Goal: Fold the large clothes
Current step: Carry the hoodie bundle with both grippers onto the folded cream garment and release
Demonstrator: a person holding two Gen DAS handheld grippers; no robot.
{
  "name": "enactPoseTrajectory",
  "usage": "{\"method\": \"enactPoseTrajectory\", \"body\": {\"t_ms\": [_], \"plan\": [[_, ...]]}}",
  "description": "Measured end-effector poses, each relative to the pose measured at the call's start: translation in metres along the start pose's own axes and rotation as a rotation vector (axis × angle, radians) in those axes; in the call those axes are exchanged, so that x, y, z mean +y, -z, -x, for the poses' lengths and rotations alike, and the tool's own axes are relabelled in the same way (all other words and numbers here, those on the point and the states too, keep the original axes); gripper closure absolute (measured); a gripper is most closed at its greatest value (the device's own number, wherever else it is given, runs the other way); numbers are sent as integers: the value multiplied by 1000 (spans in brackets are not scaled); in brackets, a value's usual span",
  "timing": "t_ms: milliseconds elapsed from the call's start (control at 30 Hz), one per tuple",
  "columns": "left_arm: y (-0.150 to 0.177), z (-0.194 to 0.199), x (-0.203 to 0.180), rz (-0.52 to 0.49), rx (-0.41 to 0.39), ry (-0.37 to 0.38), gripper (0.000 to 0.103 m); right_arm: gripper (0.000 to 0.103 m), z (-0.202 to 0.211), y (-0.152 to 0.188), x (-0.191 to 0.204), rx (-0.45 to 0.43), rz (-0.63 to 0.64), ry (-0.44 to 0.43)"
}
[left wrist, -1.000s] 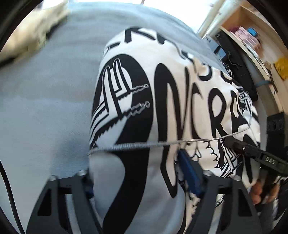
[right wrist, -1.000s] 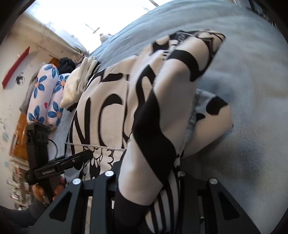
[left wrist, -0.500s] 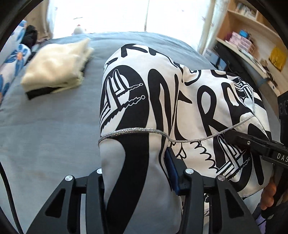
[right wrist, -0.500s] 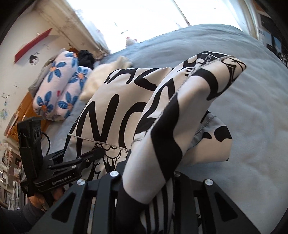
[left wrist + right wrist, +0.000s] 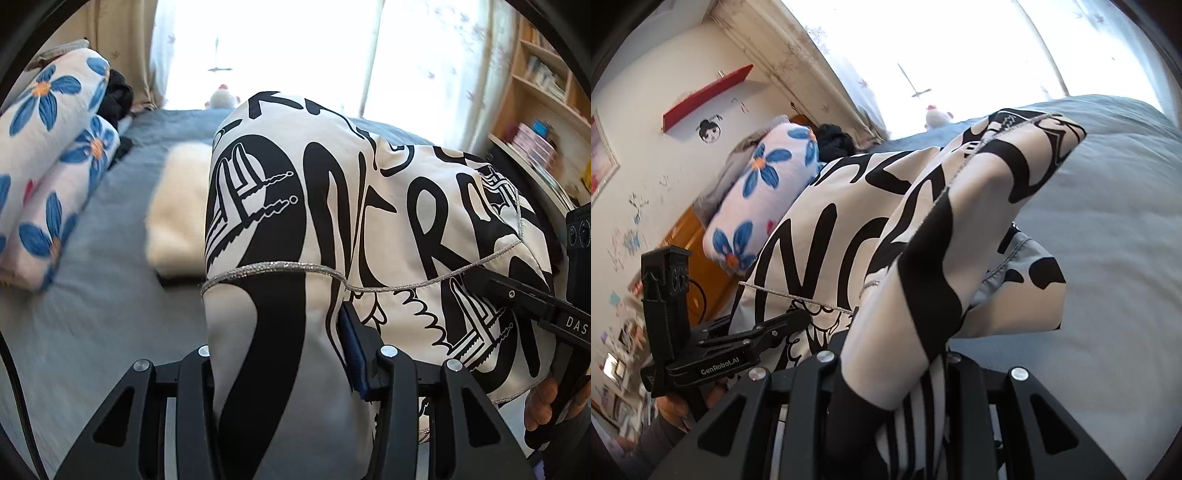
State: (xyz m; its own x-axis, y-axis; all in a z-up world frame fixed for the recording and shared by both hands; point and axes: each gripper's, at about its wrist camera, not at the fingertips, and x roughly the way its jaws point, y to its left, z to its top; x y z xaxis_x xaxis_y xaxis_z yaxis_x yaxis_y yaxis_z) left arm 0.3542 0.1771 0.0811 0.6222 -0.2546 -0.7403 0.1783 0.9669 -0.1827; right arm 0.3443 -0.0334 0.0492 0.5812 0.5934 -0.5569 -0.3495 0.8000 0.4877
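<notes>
A large white garment (image 5: 369, 206) with bold black lettering and a silver seam hangs lifted above the grey-blue bed (image 5: 92, 314). My left gripper (image 5: 280, 332) is shut on a bunched fold of it, cloth filling the gap between the fingers. In the right wrist view my right gripper (image 5: 894, 354) is shut on another fold of the garment (image 5: 820, 240), which drapes forward over the bed (image 5: 1108, 221). Each view shows the other gripper pinching the same seam: the right gripper (image 5: 476, 275) and the left gripper (image 5: 798, 321). The fingertips are hidden by cloth.
Rolled floral bedding (image 5: 48, 177) lies along the bed's left side, with a folded cream cloth (image 5: 181, 206) beside it. A small plush toy (image 5: 221, 99) sits at the far end under a bright window. Wooden shelves (image 5: 535, 110) stand on the right.
Both grippers have risen and pulled back with the garment, lifting it off the bed. The left jaws narrowed onto the cloth early on. Window and floral bedding came into view.
</notes>
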Motion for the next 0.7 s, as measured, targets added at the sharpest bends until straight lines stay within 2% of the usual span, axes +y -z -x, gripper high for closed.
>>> {"method": "enactPoseTrajectory", "body": {"t_ms": [167, 300, 367, 467, 567, 633, 700], "plan": [[-72, -38, 64, -14, -37, -42, 60, 80, -78, -60, 7, -21, -15, -42], [-115, -82, 112, -10, -34, -58, 59, 80, -155, -101, -1, -36, -43, -70], [-131, -111, 137, 7, -30, -57, 59, 80, -186, -109, -14, -43, -71, -81], [-139, -161, 166, 46, 11, -24, 57, 79, -239, -108, -43, -32, -68, -25], [-131, -200, 188, 101, 14, 23, 34, 70, -271, -96, -76, 7, -107, 43], [-124, -217, 200, 132, 11, 47, 14, 64, -272, -86, -91, -10, -106, 43], [-117, -226, 205, 157, 18, 62, 8, 64, -266, -80, -92, -11, -67, 51]]}}
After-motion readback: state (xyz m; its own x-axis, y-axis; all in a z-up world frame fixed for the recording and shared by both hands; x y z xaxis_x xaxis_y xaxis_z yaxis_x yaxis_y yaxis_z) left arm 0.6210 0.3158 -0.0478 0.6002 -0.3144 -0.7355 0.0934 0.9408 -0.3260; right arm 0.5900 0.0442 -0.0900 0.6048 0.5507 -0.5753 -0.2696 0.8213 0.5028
